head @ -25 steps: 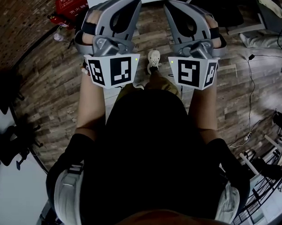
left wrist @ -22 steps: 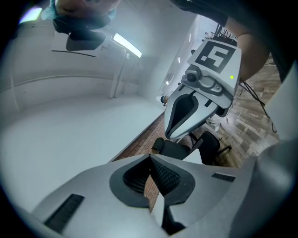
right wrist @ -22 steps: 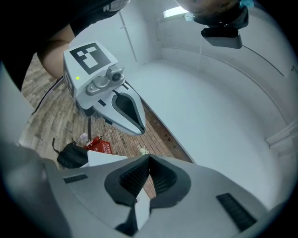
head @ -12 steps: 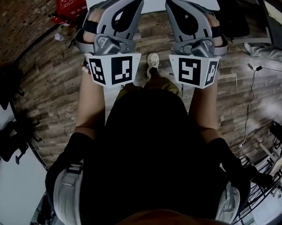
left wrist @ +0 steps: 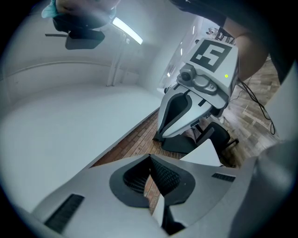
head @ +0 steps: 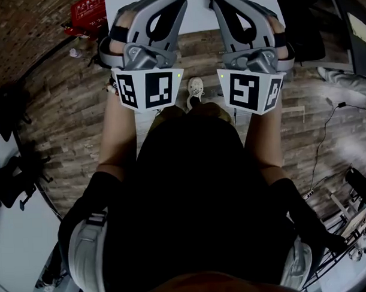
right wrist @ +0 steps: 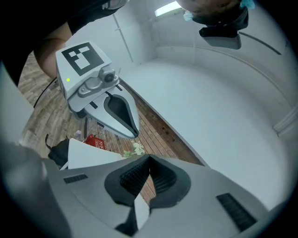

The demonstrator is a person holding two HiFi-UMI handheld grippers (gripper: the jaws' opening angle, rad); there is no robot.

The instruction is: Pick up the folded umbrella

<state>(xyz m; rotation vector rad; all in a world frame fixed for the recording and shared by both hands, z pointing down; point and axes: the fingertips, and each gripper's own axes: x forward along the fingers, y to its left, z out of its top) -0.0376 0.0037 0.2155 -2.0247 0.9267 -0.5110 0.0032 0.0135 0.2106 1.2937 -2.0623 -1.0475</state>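
Tongs check: left tongs (left wrist: 150,157) and right tongs (right wrist: 149,157) both closed on nothing, white tabletop (head: 193,13) top centre.

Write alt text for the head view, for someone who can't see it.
Seen from above, a person holds the left tongs and right tongs out side by side, each bearing a black-and-white marker cube, tips toward a white table at the top edge. Below is a wooden floor, with a pale shoe between the cubes and a red crate at upper left.
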